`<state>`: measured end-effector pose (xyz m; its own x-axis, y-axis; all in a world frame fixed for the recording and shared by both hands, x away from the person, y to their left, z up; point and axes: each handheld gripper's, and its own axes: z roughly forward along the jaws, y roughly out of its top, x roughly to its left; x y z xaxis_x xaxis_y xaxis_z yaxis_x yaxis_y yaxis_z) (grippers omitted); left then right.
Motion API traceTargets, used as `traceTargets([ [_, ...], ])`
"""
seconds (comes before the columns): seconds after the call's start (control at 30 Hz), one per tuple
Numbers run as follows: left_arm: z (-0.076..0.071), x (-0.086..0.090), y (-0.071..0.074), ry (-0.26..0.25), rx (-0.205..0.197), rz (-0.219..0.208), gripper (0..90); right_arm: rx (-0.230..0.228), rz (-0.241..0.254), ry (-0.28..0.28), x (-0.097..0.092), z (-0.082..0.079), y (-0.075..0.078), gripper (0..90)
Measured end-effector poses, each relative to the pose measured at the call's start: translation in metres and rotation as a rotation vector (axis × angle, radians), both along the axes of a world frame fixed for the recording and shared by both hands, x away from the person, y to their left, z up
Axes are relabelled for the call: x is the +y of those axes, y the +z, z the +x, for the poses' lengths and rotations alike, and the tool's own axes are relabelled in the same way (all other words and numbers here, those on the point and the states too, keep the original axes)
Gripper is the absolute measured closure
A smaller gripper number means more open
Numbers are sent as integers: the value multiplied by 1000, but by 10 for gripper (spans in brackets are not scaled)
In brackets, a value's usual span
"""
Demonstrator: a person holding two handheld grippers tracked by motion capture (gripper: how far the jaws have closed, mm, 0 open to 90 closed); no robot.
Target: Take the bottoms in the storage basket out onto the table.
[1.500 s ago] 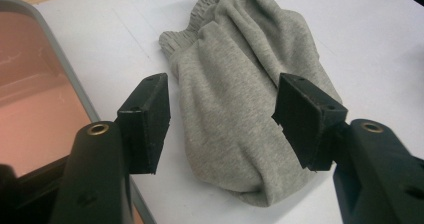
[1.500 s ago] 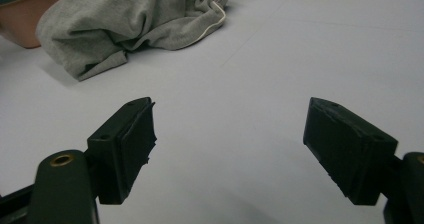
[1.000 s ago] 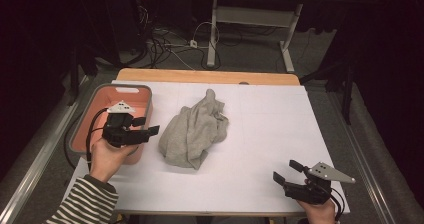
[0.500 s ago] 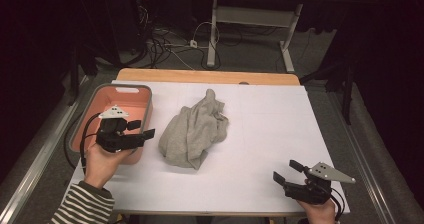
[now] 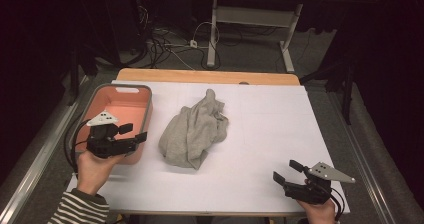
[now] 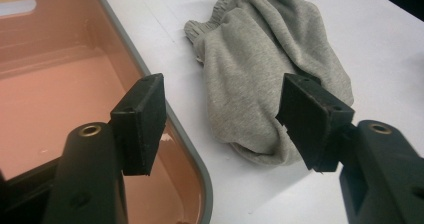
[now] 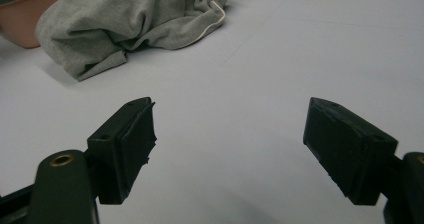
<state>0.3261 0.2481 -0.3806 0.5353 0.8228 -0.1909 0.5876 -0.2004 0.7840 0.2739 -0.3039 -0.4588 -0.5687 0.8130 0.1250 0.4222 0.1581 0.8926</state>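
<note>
At the left edge of the white paper-covered table (image 5: 260,134) stands a salmon-pink plastic tub with a grey rim (image 5: 118,104), rectangular with rounded corners. The left gripper (image 5: 134,134), a black two-jaw tool held in the person's left hand (image 5: 92,168) with a striped sleeve behind it, hovers over the tub's near right corner. Its jaws are spread with nothing between them; from the left gripper view one pad sits over the tub's rim and the other over the cloth's near edge. Just beside the tub, to its right, lies the crumpled grey fabric garment (image 5: 196,130) in a loose heap on the table, apart from both grippers. Well apart from it, near the table's front right corner, the right gripper (image 5: 286,172) rests low over bare paper, jaws spread wide and empty, aimed towards the garment
</note>
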Motion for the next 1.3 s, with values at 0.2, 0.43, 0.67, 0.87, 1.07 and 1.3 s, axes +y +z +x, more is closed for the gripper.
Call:
traceTargets([
  [0.2,-5,8,-4,18,-3,-6,340,1,0,0,0,0,0,211],
  [0.43,-11,16,-10,41,-13,-12,339,2,1,-2,0,0,0,211],
  [0.67,-19,22,-14,61,-24,-18,337,1,-1,-2,0,0,0,211],
  [0.87,-24,26,-19,73,-25,-28,337,0,-1,-1,0,0,0,211],
  [1.07,-31,30,-21,82,-30,-32,337,0,-1,-1,0,0,0,211],
  [1.3,-42,35,-24,96,-38,-29,337,-1,-1,-1,0,0,0,211],
])
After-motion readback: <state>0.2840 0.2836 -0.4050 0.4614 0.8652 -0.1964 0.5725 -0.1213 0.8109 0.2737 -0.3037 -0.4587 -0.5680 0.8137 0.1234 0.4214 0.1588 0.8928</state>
